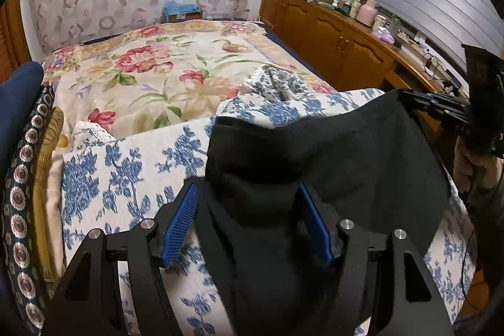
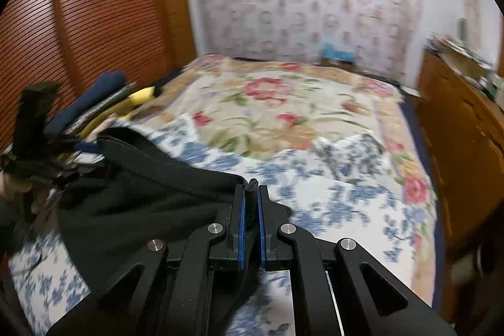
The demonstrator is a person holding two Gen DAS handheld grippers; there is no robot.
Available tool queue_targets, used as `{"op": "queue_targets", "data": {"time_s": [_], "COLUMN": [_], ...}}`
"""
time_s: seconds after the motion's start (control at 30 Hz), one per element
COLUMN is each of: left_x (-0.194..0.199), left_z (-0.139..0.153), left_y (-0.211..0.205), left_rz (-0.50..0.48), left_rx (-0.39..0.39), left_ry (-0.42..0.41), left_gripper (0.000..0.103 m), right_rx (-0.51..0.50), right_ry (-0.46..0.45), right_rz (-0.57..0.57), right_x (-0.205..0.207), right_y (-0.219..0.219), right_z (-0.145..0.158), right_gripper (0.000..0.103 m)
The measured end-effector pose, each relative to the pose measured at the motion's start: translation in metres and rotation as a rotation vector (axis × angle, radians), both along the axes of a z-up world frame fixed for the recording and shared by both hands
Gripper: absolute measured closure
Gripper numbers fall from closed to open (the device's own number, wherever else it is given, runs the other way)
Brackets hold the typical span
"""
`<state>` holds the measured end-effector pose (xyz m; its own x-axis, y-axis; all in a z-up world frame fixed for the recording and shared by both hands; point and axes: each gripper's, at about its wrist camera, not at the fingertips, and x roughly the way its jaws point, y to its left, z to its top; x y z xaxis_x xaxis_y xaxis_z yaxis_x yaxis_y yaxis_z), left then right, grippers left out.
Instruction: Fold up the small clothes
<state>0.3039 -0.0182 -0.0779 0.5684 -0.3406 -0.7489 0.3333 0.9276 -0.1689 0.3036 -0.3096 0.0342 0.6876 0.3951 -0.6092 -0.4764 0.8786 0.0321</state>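
A black garment (image 1: 330, 153) hangs stretched between the two grippers above a blue-and-white floral cloth (image 1: 126, 178) on the bed. My left gripper (image 1: 249, 194) has its blue pads apart, with a bunch of the black fabric lying between them. My right gripper (image 2: 251, 194) is shut on the edge of the black garment (image 2: 135, 203). The right gripper also shows at the far right of the left wrist view (image 1: 441, 109), holding the garment's other corner. The left gripper shows at the left of the right wrist view (image 2: 63, 153).
The bed carries a floral blanket (image 1: 163, 68). Folded clothes (image 1: 22, 147) are stacked at the bed's left edge. A wooden cabinet (image 1: 330, 37) with cluttered top runs along the right. A slatted wooden wardrobe (image 2: 78, 21) stands on the left.
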Motion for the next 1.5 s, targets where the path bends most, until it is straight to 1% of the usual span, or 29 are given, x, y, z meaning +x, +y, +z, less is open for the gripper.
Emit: {"op": "queue_targets", "data": {"time_s": [0.07,0.1,0.23,0.27,0.3,0.33,0.37,0.4,0.47,0.5,0.53,0.57,0.63,0.7,0.77,0.83,0.87,0.9,0.93,0.97,1.0,1.03,1.1,1.17,1.2,1.23,1.37,1.5], "left_x": [0.004,0.007,0.017,0.020,0.023,0.025,0.026,0.027,0.025,0.022,0.020,0.021,0.027,0.026,0.026,0.026,0.025,0.023,0.022,0.021,0.018,0.017,0.014,0.011,0.010,0.011,0.011,0.010], "left_z": [-0.002,-0.003,-0.006,-0.006,-0.006,-0.006,-0.006,-0.006,-0.003,0.000,0.003,0.004,0.002,0.002,0.002,0.004,0.005,0.006,0.006,0.006,0.006,0.005,0.003,-0.001,-0.003,-0.006,-0.013,-0.014], "left_y": [0.002,0.002,0.002,0.002,0.002,0.002,0.002,0.002,0.001,0.001,0.003,0.005,0.013,0.013,0.013,0.012,0.012,0.014,0.015,0.015,0.018,0.019,0.022,0.023,0.023,0.024,0.028,0.027], "left_rz": [0.007,0.010,0.012,0.005,-0.002,-0.006,-0.009,-0.021,-0.029,-0.021,0.007,0.023,0.035,0.038,0.045,0.052,0.050,0.050,0.048,0.044,0.040,0.040,0.037,0.034,0.033,0.034,0.043,0.045], "left_rx": [-0.002,-0.004,-0.023,-0.037,-0.049,-0.059,-0.065,-0.072,-0.066,-0.058,-0.038,-0.031,-0.039,-0.011,0.000,0.002,0.000,0.004,0.004,0.001,-0.006,-0.012,-0.020,-0.019,-0.022,-0.026,-0.058,-0.069], "left_ry": [0.002,0.003,0.015,0.018,0.022,0.028,0.030,0.035,0.018,-0.004,-0.029,-0.036,-0.014,-0.030,-0.034,-0.036,-0.038,-0.040,-0.041,-0.039,-0.030,-0.022,-0.010,0.007,0.014,0.023,0.056,0.063], "left_gripper": [0.036,0.036,0.037,0.043,0.052,0.055,0.069,0.087,0.097,0.098,0.098,0.098,0.098,0.098,0.097,0.093,0.084,0.074,0.070,0.062,0.059,0.057,0.049,0.048,0.045,0.044,0.043,0.043], "right_rx": [-0.012,-0.019,-0.044,-0.043,-0.041,-0.040,-0.040,-0.039,-0.037,-0.036,-0.034,-0.033,-0.030,-0.041,-0.069,-0.099,-0.105,-0.104,-0.098,-0.090,-0.088,-0.094,-0.090,-0.083,-0.080,-0.078,-0.063,-0.027], "right_ry": [0.005,0.024,0.037,0.038,0.038,0.037,0.035,0.033,0.026,0.021,0.019,0.016,0.017,0.012,-0.008,-0.019,-0.018,-0.012,-0.004,0.003,0.010,0.020,0.044,0.070,0.086,0.101,0.174,0.199], "right_rz": [-0.035,-0.036,-0.009,-0.005,-0.002,0.000,0.002,0.003,0.005,0.005,0.002,-0.001,-0.007,-0.008,-0.004,-0.024,-0.031,-0.036,-0.035,-0.036,-0.043,-0.052,-0.056,-0.059,-0.061,-0.063,-0.076,-0.078], "right_x": [0.001,0.001,0.002,0.003,0.003,0.005,0.005,0.005,0.006,0.005,0.005,0.005,0.004,0.000,-0.005,-0.009,-0.009,-0.010,-0.011,-0.012,-0.013,-0.014,-0.015,-0.015,-0.014,-0.013,-0.001,0.009], "right_y": [-0.001,0.000,0.012,0.016,0.017,0.017,0.018,0.016,0.014,0.013,0.012,0.011,0.011,0.015,0.020,0.025,0.025,0.025,0.024,0.022,0.021,0.019,0.017,0.017,0.017,0.017,0.021,0.021], "right_z": [-0.002,-0.006,-0.007,-0.007,-0.005,-0.006,-0.005,-0.004,-0.004,-0.003,-0.004,-0.005,-0.006,-0.006,-0.003,-0.001,-0.001,-0.001,0.000,0.000,-0.001,-0.002,-0.006,-0.010,-0.013,-0.018,-0.031,-0.032], "right_gripper": [0.097,0.097,0.097,0.097,0.097,0.097,0.097,0.097,0.097,0.097,0.097,0.097,0.097,0.097,0.096,0.086,0.083,0.072,0.057,0.052,0.045,0.042,0.040,0.039,0.037,0.037,0.036,0.036]}}
